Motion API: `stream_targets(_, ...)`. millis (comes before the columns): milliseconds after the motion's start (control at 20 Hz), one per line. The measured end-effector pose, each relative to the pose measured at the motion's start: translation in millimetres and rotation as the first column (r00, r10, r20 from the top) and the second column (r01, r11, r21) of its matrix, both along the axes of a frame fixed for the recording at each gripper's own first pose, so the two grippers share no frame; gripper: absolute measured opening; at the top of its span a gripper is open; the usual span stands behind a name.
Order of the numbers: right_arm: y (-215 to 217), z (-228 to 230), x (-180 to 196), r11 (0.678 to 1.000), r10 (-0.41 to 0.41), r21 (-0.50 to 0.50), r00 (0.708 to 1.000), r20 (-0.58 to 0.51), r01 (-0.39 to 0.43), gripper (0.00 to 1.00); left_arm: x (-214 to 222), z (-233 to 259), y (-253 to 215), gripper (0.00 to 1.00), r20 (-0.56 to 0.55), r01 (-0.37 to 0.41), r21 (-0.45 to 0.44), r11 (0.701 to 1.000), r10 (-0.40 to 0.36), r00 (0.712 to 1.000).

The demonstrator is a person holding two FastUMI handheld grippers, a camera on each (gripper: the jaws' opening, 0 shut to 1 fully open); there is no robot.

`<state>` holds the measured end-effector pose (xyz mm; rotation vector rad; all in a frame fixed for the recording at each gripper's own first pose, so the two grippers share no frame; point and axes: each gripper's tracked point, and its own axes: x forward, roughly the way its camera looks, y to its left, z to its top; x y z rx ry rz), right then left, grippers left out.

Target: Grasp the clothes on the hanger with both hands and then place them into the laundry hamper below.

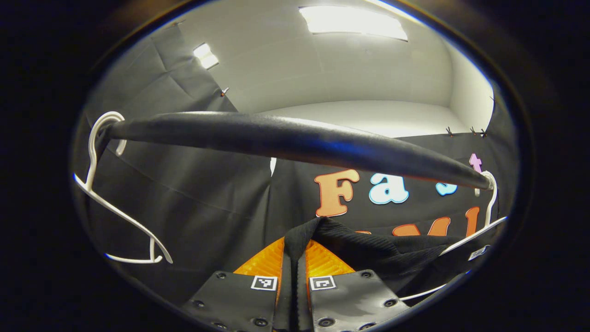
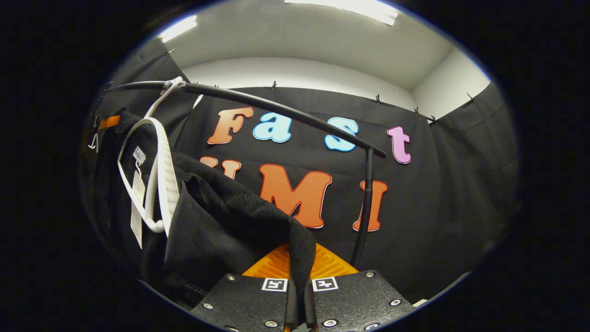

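While the black rail (image 2: 276, 108) is running overhead, the black garment (image 2: 221, 216) is hanging below it on a white hanger (image 2: 159, 184); the left gripper (image 1: 295, 265) and right gripper (image 2: 299, 276) are each pinching its fabric from beneath.

black garment (image 2: 221, 216), draped on white hanger (image 2: 159, 184), pinched by tongs
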<state>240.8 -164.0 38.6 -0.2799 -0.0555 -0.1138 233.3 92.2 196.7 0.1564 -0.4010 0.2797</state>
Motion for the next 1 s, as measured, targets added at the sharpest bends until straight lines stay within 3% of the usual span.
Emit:
stream_targets(350, 21.3, -39.6, -28.5, 0.999, 0.017, 0.038, 1.0, -0.003, -0.017, 0.05, 0.0, -31.5, 14.9, 0.12, -0.062, -0.016, -0.005, 1.0, 0.015, 0.998)
stream_targets(500, 31.4, -67.9, -40.3, 0.998, 0.027, 0.056, 0.998, -0.065, -0.024, 0.05, 8.4, -53.9, 16.8, 0.12, -0.102, -0.037, 0.021, 0.999, 0.039, 0.994)
stream_targets(1000, 100.8, -34.6, -80.9, 0.99, 0.125, 0.057, 0.992, 0.028, -0.127, 0.05, -15.3, -82.3, 68.9, 0.12, -0.147, -0.105, -0.012, 0.994, 0.102, 0.984)
